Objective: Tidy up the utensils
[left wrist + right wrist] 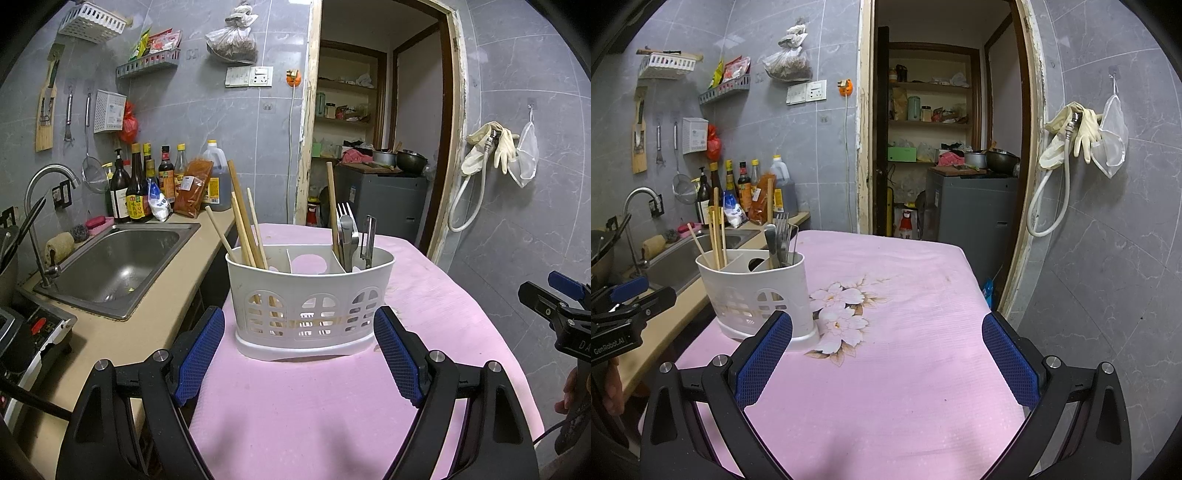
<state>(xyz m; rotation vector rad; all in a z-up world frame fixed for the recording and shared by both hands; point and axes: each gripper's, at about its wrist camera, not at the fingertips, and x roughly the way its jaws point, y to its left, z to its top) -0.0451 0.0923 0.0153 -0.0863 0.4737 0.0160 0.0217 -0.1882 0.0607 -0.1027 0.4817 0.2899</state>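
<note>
A white plastic utensil caddy with three compartments stands on the pink tablecloth. Wooden chopsticks stand in its left compartment; the middle one is empty. A fork, a spoon, a peeler and one more chopstick stand in the right compartment. My left gripper is open and empty, just in front of the caddy. My right gripper is open and empty over the cloth, to the right of the caddy. Each gripper shows at the edge of the other's view.
A steel sink with a faucet lies left of the table, with sauce bottles behind it. A stove sits at the near left. A doorway opens behind the table. The cloth has a flower print.
</note>
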